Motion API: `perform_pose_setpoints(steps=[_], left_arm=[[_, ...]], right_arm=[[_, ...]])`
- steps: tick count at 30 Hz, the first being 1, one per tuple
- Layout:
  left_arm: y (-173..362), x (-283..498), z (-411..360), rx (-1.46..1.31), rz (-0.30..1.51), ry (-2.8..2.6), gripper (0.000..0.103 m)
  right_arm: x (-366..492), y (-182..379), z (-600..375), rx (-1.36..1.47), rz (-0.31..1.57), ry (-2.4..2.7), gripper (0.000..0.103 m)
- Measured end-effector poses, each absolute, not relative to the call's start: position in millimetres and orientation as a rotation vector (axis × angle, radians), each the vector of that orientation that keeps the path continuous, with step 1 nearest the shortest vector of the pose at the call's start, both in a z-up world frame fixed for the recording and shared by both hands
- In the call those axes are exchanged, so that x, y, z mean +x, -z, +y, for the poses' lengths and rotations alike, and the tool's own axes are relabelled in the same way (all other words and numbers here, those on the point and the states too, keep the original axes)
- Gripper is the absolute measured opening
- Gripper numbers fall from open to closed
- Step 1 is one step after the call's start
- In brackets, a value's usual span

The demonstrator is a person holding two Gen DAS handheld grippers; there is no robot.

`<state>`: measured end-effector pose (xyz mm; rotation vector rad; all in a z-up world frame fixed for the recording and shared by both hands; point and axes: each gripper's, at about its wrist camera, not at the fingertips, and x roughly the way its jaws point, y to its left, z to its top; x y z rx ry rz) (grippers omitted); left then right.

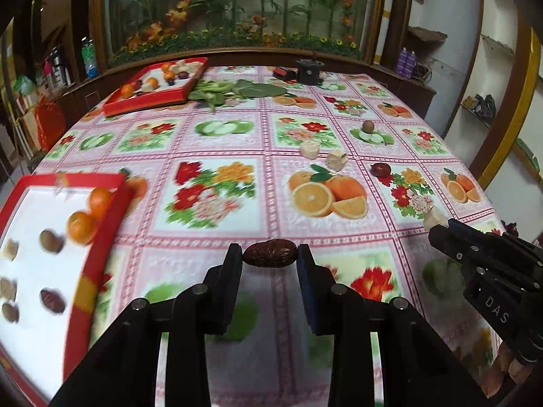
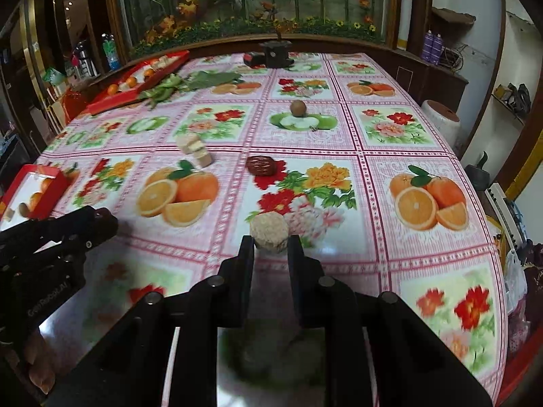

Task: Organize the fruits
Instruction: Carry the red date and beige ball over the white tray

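With the left gripper [image 1: 270, 254] clamped on a red date [image 1: 270, 254] and the right gripper [image 2: 270, 242] pinching a pale cake [image 2: 269, 232], both needed level carrying to the red tray [image 1: 101, 237].

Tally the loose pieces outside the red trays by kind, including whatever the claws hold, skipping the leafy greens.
Red date: 2
Beige cake: 3
Brown round fruit: 1
Total: 6

Two red trays [image 1: 101, 237], three loose beige cakes [image 2: 269, 232], two loose dates [image 1: 270, 253], one brown round fruit [image 2: 298, 108].
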<state>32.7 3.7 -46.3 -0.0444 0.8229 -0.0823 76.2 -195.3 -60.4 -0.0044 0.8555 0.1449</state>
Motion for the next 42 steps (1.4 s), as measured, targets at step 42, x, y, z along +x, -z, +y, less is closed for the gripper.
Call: perform_pose_setpoints(steps=[42], left_arm=[[36,-37,215,-0.278,0.772,-0.386,0.032]], right_arm=[[-18,5,61,-0.138,0.731,-0.674,0.022]])
